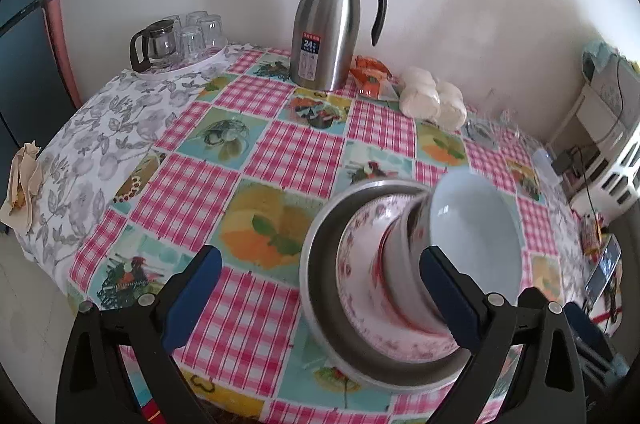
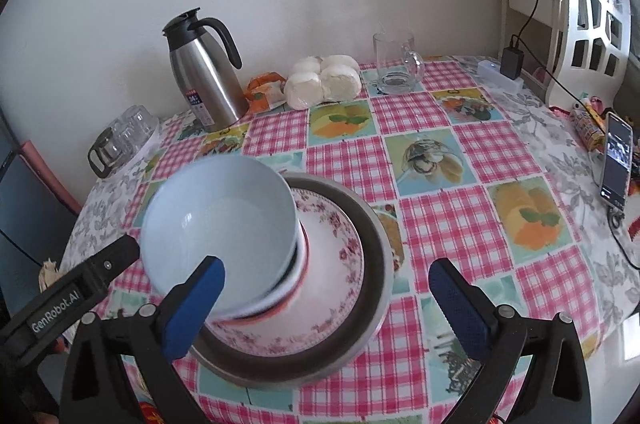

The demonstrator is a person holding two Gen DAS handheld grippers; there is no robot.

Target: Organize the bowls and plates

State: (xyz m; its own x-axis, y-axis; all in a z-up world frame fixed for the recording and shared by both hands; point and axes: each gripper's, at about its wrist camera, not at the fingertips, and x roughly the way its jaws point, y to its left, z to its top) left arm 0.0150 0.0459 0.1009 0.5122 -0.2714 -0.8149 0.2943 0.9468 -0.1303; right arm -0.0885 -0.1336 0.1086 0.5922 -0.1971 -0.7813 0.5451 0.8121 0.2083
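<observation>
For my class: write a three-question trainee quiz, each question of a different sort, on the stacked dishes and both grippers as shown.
1. True or false: the pale blue ceramic bowl tops the stack.
2. What lies directly under the floral-rimmed pink-and-white plate? A) round steel pan B) clear glass mug C) steel thermos jug
3. Fill in: the left gripper and right gripper are both ____.

Key: 1 true; 2 A; 3 open.

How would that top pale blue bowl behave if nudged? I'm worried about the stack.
The pale blue bowl tops a tall stack on the floral plate inside the metal pan, so it would probably tip or slide. Its glossy glaze looks slippery. It looks ceramic, likely breakable.
</observation>
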